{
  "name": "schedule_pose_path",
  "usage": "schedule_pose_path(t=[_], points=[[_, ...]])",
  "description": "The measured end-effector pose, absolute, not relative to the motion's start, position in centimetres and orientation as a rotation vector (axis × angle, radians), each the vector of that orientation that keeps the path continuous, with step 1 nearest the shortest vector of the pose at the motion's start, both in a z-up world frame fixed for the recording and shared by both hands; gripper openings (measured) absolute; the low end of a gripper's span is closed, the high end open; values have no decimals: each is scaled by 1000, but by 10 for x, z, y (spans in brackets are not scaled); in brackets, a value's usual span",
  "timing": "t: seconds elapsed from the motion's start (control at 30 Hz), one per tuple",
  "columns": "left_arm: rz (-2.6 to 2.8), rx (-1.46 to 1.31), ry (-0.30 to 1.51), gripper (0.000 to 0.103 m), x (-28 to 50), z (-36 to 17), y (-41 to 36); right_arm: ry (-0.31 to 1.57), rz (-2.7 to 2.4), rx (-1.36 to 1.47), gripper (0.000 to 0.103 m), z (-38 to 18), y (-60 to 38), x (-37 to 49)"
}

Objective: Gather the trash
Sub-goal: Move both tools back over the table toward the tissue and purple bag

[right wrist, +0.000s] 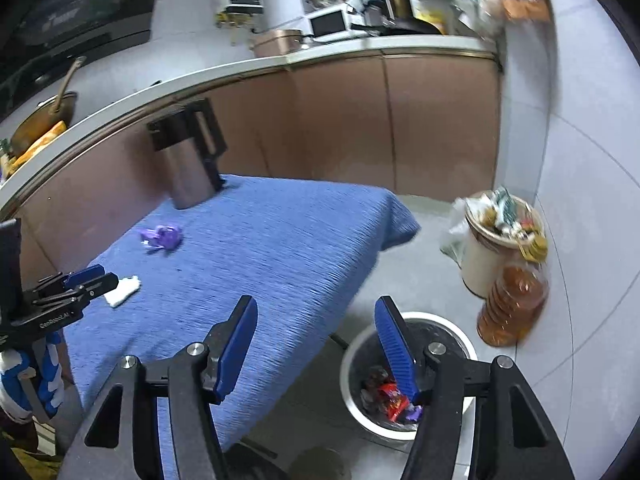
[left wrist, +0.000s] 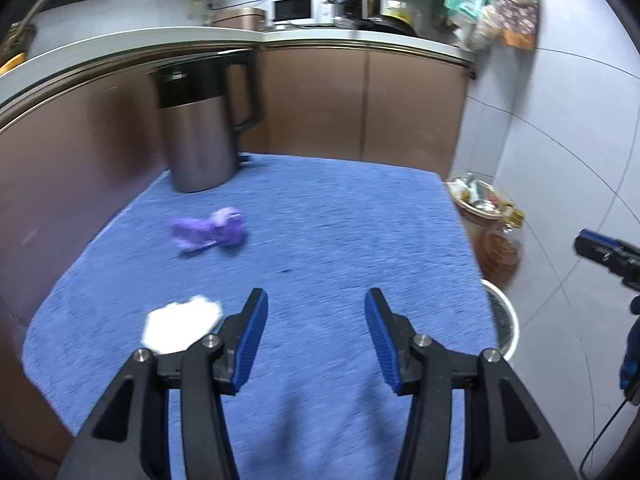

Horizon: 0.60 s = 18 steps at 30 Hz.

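Colours as I see them from my two cameras:
- Cloth: mid blue, faint ribbed weave.
- Wrapper: purple, pale patch at one end.
- Tissue: white.
- Kettle: grey steel body, black top and handle.
- Left gripper: black frame, blue ridged pads.
- Right gripper: the same black and blue.
- Bin: white rim, dark inside; I see red and purple scraps in it.
- Jug: amber.
- Cabinets: brown-pink.
- Worktop: white.
- Floor: pale grey tile.
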<state>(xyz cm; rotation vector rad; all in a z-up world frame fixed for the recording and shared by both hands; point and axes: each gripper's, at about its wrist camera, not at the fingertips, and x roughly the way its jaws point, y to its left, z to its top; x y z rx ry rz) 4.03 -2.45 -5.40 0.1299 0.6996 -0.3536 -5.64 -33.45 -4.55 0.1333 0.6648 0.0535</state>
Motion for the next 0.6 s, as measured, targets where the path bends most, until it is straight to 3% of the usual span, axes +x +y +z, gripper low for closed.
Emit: schedule_pose_path(t=[0.6], points=[[-205,85,685,51,17,-53,62,628,178,24,61,-11,-254,-55]])
